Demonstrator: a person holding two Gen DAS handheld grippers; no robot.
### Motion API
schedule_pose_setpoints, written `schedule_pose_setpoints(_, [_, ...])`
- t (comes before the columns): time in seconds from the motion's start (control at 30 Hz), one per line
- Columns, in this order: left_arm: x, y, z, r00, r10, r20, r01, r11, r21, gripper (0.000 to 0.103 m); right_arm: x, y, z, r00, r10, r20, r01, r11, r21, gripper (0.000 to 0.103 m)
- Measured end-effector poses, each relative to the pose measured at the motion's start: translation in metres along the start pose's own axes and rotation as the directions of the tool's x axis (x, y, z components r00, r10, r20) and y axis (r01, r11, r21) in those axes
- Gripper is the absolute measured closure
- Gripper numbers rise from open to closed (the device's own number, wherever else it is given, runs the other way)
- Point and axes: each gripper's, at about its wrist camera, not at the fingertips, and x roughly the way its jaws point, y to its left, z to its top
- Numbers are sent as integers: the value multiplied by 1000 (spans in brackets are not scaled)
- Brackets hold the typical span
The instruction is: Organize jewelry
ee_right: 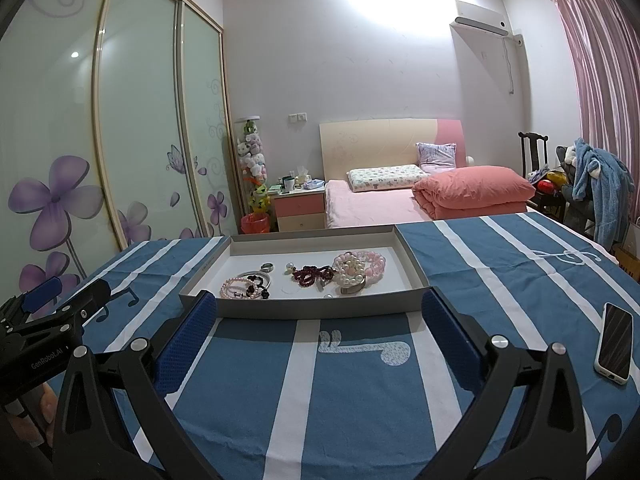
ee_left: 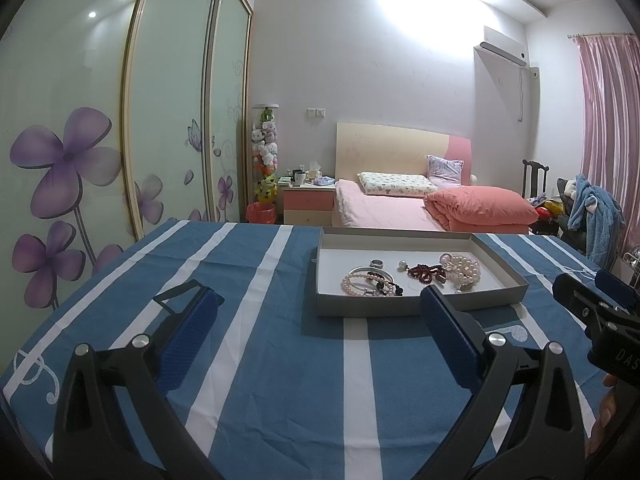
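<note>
A shallow grey tray (ee_left: pixel 400 304) (ee_right: pixel 304 307) sits on the blue and white striped tablecloth. In it lie a pink bead bracelet (ee_left: pixel 362 282) (ee_right: pixel 236 288), a silver ring (ee_left: pixel 377 264) (ee_right: pixel 267 267), a dark red bead string (ee_left: pixel 426 273) (ee_right: pixel 310 274) and a white and pink pearl bracelet (ee_left: pixel 464 270) (ee_right: pixel 356 268). My left gripper (ee_left: pixel 320 300) is open and empty, just before the tray's near left side. My right gripper (ee_right: pixel 320 304) is open and empty, its fingertips at the tray's near wall. Each gripper also shows in the other's view, the right one (ee_left: pixel 592 304) and the left one (ee_right: pixel 60 304).
A phone (ee_right: pixel 615 342) lies face up on the cloth to the right. The table's far edge lies behind the tray. Beyond are a bed (ee_left: pixel 400 208), a nightstand (ee_left: pixel 310 200), a sliding wardrobe (ee_left: pixel 120 120) on the left and a chair with clothes (ee_left: pixel 592 216) on the right.
</note>
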Motion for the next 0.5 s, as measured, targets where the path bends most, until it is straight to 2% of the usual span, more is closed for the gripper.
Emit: schedule_pose_setpoints(0.5, [0, -1, -1, 1000, -2, -2, 2, 1000, 0, 4, 0, 0, 0, 1000, 0, -1, 0, 1000, 1, 2])
